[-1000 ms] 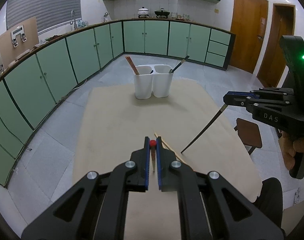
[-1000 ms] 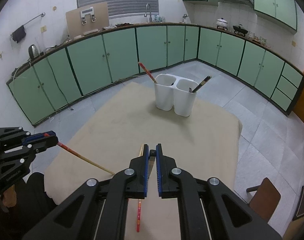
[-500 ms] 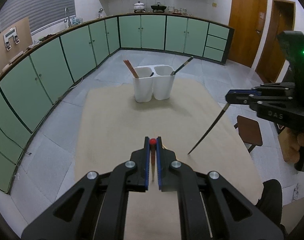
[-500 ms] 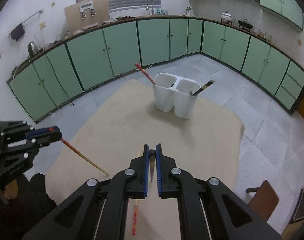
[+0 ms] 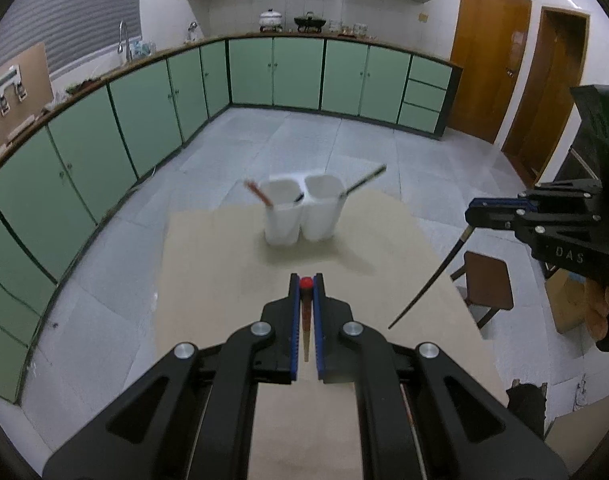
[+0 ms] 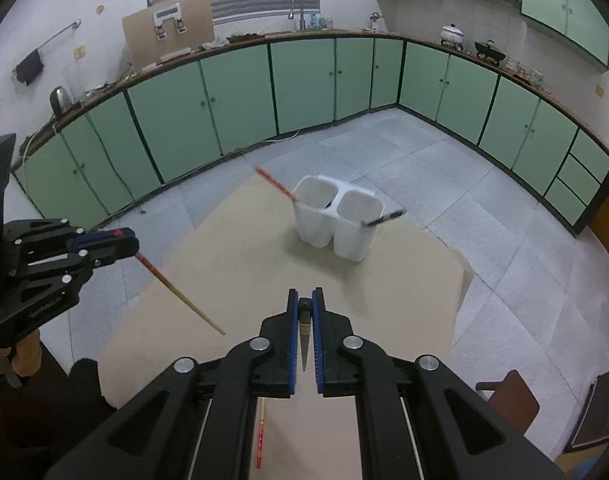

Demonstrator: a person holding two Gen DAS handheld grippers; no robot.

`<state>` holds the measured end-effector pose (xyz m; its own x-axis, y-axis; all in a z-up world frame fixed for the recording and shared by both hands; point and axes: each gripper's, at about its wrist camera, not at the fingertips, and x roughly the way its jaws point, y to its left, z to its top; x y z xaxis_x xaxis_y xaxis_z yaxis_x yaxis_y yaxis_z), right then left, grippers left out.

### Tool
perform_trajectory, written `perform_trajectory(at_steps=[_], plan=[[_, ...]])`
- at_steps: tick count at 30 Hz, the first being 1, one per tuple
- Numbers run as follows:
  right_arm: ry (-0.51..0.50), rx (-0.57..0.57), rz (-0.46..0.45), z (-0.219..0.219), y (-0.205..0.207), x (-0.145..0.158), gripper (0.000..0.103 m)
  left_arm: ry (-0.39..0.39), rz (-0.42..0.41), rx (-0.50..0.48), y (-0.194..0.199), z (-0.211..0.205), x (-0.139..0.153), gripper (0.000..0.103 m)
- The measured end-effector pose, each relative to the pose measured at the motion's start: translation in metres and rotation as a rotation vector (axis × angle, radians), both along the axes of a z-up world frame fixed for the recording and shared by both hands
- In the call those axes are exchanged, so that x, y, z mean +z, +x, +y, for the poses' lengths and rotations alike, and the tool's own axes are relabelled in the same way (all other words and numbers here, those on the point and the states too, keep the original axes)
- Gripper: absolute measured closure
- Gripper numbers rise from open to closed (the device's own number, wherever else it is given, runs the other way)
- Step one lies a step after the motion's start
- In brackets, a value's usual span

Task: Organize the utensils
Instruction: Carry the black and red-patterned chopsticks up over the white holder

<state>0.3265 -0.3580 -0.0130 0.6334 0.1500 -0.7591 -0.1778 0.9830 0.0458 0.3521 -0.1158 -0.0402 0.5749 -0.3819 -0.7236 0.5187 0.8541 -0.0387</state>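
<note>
so you've got one chopstick in each gripper right now, both lifted clear of the table and hanging tip-down in the air. the red-topped chopstick is pinched by its top end in your left gripper, jaws closed tight on it, and the dark chopstick is clamped the same way in your right gripper.

looks to me like you're in the carry step, heading for the white twin-cup holder at the far end of the table, still well apart from both tips. its left cup already has a red chopstick leaning out, its right cup a dark one, so i'd guess you sort by colour.

next move needs each tip brought over the matching cup's mouth and the stick stood steeper before you let go, or it'll catch the rim. another red chopstick lies flat on the table under your right gripper.
</note>
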Motion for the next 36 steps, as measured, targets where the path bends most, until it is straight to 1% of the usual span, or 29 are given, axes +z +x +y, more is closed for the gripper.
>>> perform_trajectory(at_steps=[6, 9, 12, 15, 18, 22, 28, 31, 36], plan=[[-0.008, -0.023, -0.029, -0.008, 0.014, 0.042, 0.096, -0.045, -0.038, 0.01, 0.028, -0.011, 0.05, 0.098], [-0.025, -0.031, -0.044, -0.01, 0.022, 0.059, 0.096, -0.065, -0.052, 0.008, 0.04, -0.015, 0.07, 0.098], [-0.033, -0.04, -0.061, -0.014, 0.031, 0.073, 0.096, -0.081, -0.083, 0.007, 0.052, -0.023, 0.088, 0.098], [-0.035, -0.055, -0.083, -0.017, 0.045, 0.086, 0.096, -0.096, -0.11, 0.017, 0.068, -0.03, 0.102, 0.098], [-0.025, -0.065, -0.095, -0.02, 0.061, 0.095, 0.096, -0.109, -0.113, 0.037, 0.091, -0.039, 0.109, 0.098], [-0.022, -0.069, -0.118, -0.02, 0.081, 0.105, 0.096, -0.123, -0.112, 0.06, 0.12, -0.05, 0.111, 0.098], [-0.008, -0.089, -0.145, -0.025, 0.114, 0.114, 0.096, -0.116, -0.094, 0.09, 0.163, -0.064, 0.097, 0.098], [0.007, -0.116, -0.157, -0.033, 0.134, 0.112, 0.096, -0.121, -0.084, 0.108, 0.183, -0.066, 0.086, 0.098], [0.037, -0.154, -0.155, -0.049, 0.166, 0.095, 0.096, -0.123, -0.057, 0.127, 0.215, -0.067, 0.063, 0.098]])
